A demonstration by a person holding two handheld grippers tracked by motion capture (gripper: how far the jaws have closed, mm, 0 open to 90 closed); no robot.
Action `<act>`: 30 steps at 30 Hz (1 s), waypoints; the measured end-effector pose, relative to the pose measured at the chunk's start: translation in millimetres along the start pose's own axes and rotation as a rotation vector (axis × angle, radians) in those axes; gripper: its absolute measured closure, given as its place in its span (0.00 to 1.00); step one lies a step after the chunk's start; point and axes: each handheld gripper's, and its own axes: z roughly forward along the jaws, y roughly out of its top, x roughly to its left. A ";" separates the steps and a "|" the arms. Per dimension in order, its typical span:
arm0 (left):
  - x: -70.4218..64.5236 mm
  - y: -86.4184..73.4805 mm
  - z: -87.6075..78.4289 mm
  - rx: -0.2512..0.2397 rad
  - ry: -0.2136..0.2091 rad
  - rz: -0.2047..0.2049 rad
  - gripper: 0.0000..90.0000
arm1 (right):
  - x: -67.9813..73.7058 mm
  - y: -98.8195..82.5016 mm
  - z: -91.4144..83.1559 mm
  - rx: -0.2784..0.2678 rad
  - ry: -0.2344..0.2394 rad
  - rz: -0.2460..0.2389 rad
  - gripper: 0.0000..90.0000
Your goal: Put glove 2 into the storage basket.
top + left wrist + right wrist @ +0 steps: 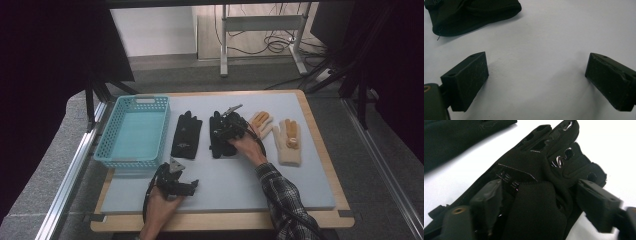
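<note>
The right gripper (226,131) is down on a black glove (536,195) that lies flat on the pale mat (250,175). Its jaws stand spread, one on either side of the glove's bunched cuff; the fabric humps up between them, and whether the pads press on it cannot be told. The glove's fingers stretch away ahead of the jaws. A second black glove (186,136) lies just beside it, on the far side from the hand. The left gripper (181,186) rests on the mat with jaws wide apart over bare surface, the second glove's edge ahead of it.
</note>
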 end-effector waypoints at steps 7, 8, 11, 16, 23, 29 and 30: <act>-0.1 0.0 0.0 0.000 0.001 0.001 0.06 | 1.0 -1.2 -7.4 0.010 0.021 0.049 0.73; -0.1 0.0 0.0 0.001 0.001 0.001 0.06 | 2.4 -1.7 -8.6 0.011 0.026 0.053 0.79; -0.3 0.0 0.1 -0.002 0.001 -0.002 0.06 | 6.2 -1.9 -11.1 0.018 0.007 0.050 0.88; -0.3 0.0 0.3 -0.003 0.000 -0.004 0.06 | 5.4 -0.4 -19.9 0.009 0.032 0.076 0.90; 0.2 0.0 -0.1 0.003 0.001 0.003 0.06 | 21.1 5.1 -57.0 -0.070 0.082 0.085 0.90; 0.1 0.0 -0.1 0.001 0.001 0.003 0.06 | 39.1 0.9 -91.2 -0.119 0.128 0.088 0.90; -0.1 -0.1 0.0 -0.001 0.000 0.000 0.06 | 39.1 0.9 -91.2 -0.119 0.128 0.088 0.90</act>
